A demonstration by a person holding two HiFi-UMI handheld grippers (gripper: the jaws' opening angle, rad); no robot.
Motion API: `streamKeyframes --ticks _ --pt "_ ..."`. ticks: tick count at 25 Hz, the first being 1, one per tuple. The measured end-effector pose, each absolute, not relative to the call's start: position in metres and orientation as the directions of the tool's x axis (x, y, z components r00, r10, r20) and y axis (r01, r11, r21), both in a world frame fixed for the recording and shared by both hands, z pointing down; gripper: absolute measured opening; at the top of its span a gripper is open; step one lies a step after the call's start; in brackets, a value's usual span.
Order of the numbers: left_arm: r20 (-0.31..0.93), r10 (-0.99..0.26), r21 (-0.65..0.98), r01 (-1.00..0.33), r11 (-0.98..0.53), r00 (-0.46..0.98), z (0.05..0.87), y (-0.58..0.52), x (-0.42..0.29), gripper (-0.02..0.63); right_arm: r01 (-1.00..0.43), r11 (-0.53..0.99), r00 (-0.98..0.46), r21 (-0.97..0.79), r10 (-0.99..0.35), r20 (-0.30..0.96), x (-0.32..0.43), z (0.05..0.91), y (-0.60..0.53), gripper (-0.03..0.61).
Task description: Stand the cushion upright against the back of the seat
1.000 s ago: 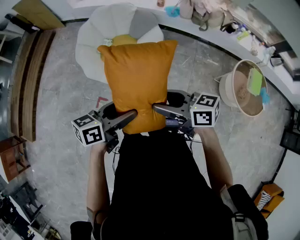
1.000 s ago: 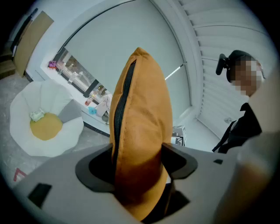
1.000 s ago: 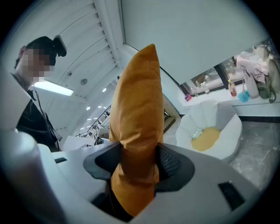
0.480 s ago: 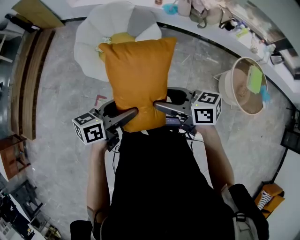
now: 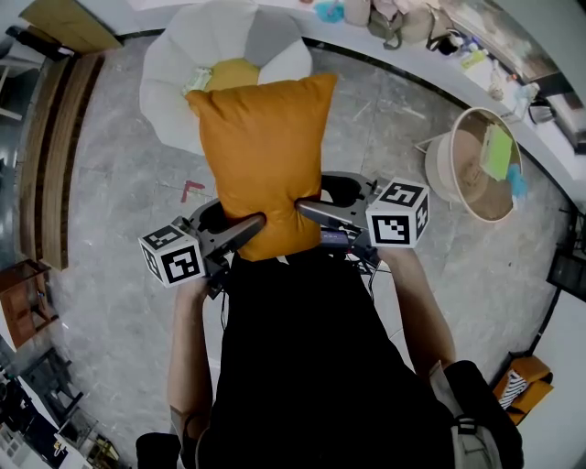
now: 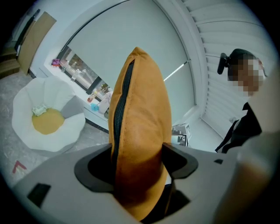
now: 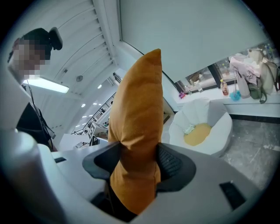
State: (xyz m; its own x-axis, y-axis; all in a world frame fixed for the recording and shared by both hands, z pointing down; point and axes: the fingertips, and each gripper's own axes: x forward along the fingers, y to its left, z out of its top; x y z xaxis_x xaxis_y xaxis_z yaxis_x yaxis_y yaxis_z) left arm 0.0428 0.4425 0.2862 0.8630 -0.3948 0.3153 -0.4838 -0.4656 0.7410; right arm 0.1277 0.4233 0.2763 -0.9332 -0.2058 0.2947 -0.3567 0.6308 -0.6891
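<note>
An orange cushion (image 5: 261, 156) hangs on edge in front of me, held by its lower end from both sides. My left gripper (image 5: 249, 227) is shut on its lower left part, and its zipper edge (image 6: 117, 127) faces that camera. My right gripper (image 5: 309, 211) is shut on the lower right part, pinching the fabric (image 7: 135, 131) between its pads. The seat (image 5: 174, 73) is a white petal-shaped floor chair with a yellow centre (image 5: 229, 73), just beyond the cushion's top. It also shows as the seat (image 6: 48, 118) and the seat (image 7: 201, 127).
A round basket stool (image 5: 476, 169) with a green item stands on the floor at the right. Behind the seat a long ledge (image 5: 403, 18) carries bags and small items. At the left is a wooden bench (image 5: 55, 156). A red mark (image 5: 192, 190) is on the grey floor.
Both grippers have carried the cushion a little forward and left toward the seat. The grip on it looks the same.
</note>
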Motion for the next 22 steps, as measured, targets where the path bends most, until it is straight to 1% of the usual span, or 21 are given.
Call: streamKeyframes --ticks 9,14,22 --pt "0.321 -0.386 0.757 -0.479 -0.445 0.865 0.305 0.419 0.015 0.337 -0.428 0.608 -0.9 -0.668 -0.219 0.377 0.102 0.293 0.4 0.267" --pt "0.305 -0.384 0.761 -0.466 -0.452 0.871 0.305 0.379 0.001 0.337 -0.466 0.588 -0.879 -0.661 -0.226 0.419 0.088 0.292 0.362 0.261" --pt "0.274 -0.398 0.765 -0.449 -0.461 0.876 0.301 0.297 -0.055 0.337 -0.514 0.581 -0.851 -0.631 -0.251 0.461 0.033 0.285 0.282 0.255"
